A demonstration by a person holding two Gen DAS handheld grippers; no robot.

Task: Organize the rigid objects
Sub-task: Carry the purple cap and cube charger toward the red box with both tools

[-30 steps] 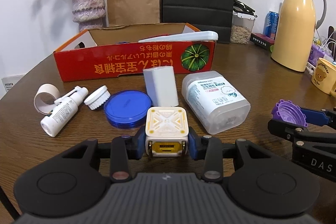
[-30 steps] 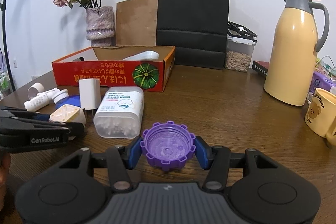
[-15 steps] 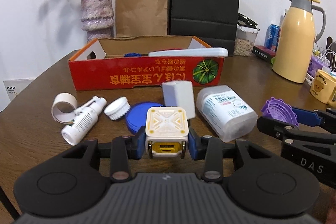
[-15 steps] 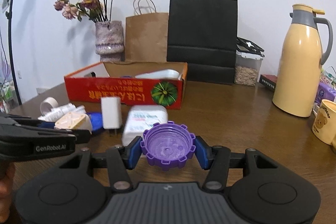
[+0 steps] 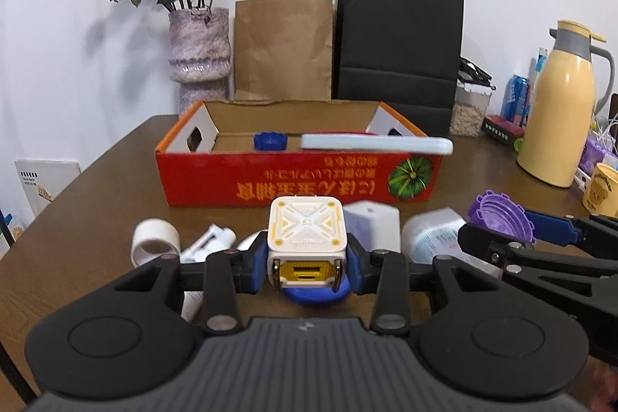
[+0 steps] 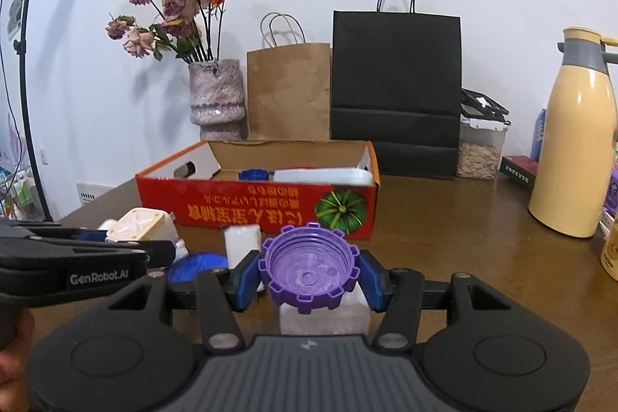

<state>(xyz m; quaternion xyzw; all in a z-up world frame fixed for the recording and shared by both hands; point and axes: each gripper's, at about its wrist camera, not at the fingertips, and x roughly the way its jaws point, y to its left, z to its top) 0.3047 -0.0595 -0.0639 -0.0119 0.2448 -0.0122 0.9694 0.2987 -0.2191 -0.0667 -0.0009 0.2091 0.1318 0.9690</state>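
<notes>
Gripping a white and yellow cube charger [image 5: 306, 238] between its blue pads, the left gripper [image 5: 307, 267] hung above the loose things on the brown table [image 5: 96, 203], its jaws clenched on the cube's two sides. The right gripper [image 6: 309, 275] was closed on a purple toothed cap [image 6: 309, 267], held open side up, and it stood just beside the left one. Below and ahead of the two lay a white tape roll [image 5: 155, 242], a small white bottle [image 5: 208, 243], a blue round lid [image 6: 197, 265], a white plug adapter [image 5: 371, 224] and a clear plastic tub [image 5: 432, 236], all partly hidden by the gripper frames and crowded between them and the box. That red cardboard box [image 5: 297, 180] sat beyond them toward the far edge of the table, open at the top, with a blue cap [image 5: 270, 141] and a long white case [image 5: 376, 143] already inside; the case leaned on the box's near wall. Behind the box, along the table's far edge, stood a vase of dried roses [image 5: 199, 55], a brown paper bag [image 5: 284, 47] and a black paper bag [image 5: 399, 41]. A yellow thermos jug [image 5: 562, 107] stood near the right edge, well apart from the box.
</notes>
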